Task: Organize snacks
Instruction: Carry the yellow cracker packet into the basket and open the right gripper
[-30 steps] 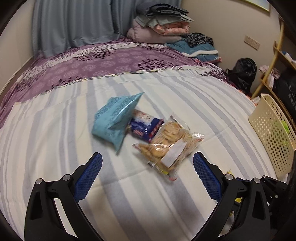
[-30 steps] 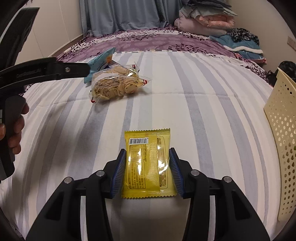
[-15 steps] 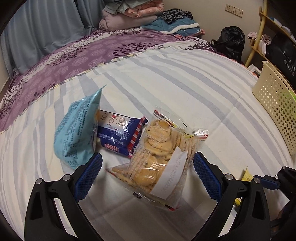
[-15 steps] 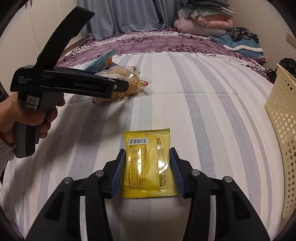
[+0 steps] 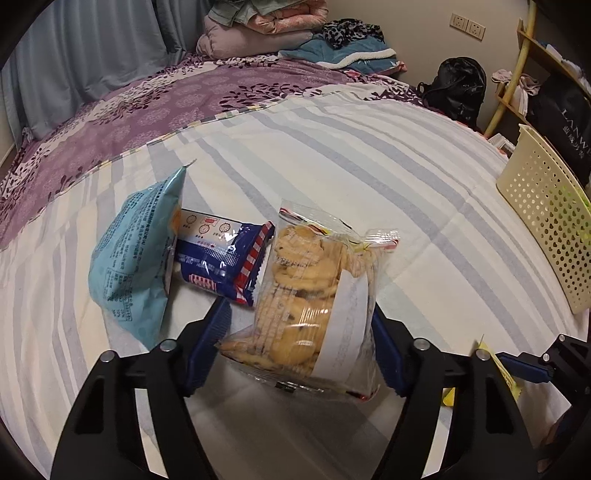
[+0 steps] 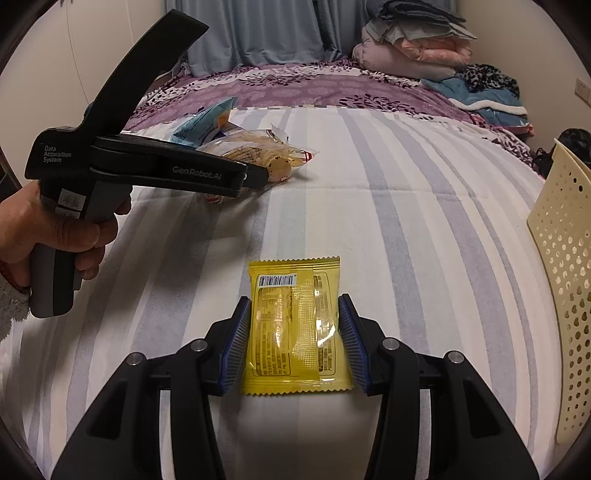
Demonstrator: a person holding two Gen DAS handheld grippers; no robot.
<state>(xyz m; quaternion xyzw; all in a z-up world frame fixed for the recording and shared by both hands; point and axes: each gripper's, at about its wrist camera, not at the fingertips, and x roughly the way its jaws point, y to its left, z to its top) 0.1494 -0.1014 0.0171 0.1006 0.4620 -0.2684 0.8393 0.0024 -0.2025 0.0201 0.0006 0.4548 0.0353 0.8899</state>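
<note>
A: Left gripper (image 5: 299, 347) first: its blue pads have just been closing, and they now sit against both sides of the clear cookie bag (image 5: 314, 295). The plastic bunches up between them, so the bag is clamped.

B: And the right gripper (image 6: 293, 343)?

A: Pinched tight on the yellow packet (image 6: 293, 325), one pad on each long edge. The packet lies flat, barcode side up, on the striped sheet (image 6: 406, 221).

B: Moving outward on the left, what lies next to the cookies?

A: A dark blue wrapper (image 5: 225, 258) touches the cookie bag's left side, and a light blue pouch (image 5: 136, 258) leans over that wrapper's far end. All three sit in one cluster on the sheet.

B: From the right camera the person's hand (image 6: 55, 229) wraps the left tool's grey handle, its nose down at that cluster.

A: The cream perforated basket (image 5: 546, 229) stands at the right edge of the bed, well apart from the snacks. Beyond the stripes runs a purple floral cover (image 5: 166, 107), with folded bedding (image 5: 258, 26) stacked by the curtain.
</note>
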